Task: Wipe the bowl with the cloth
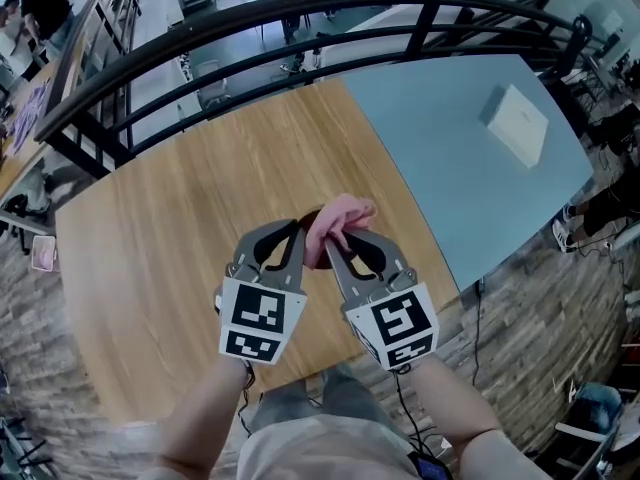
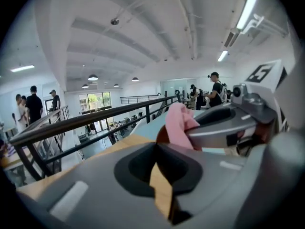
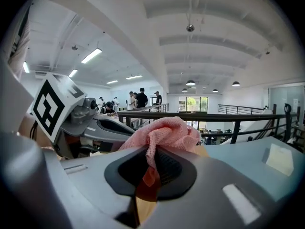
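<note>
Left gripper (image 1: 299, 228): jaws together, pinching the rim of the dark brown bowl (image 1: 308, 215) at their tips. Right gripper (image 1: 325, 246): jaws clamped on the pink cloth (image 1: 338, 218), which bunches over their tips, against the bowl. Both are above the wooden table (image 1: 180, 228).

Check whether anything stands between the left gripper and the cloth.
Nothing visible does. The pink cloth, pinched in the right gripper's jaws, sits beside the left gripper's shut jaws; only a brown edge, perhaps the bowl, shows there.
</note>
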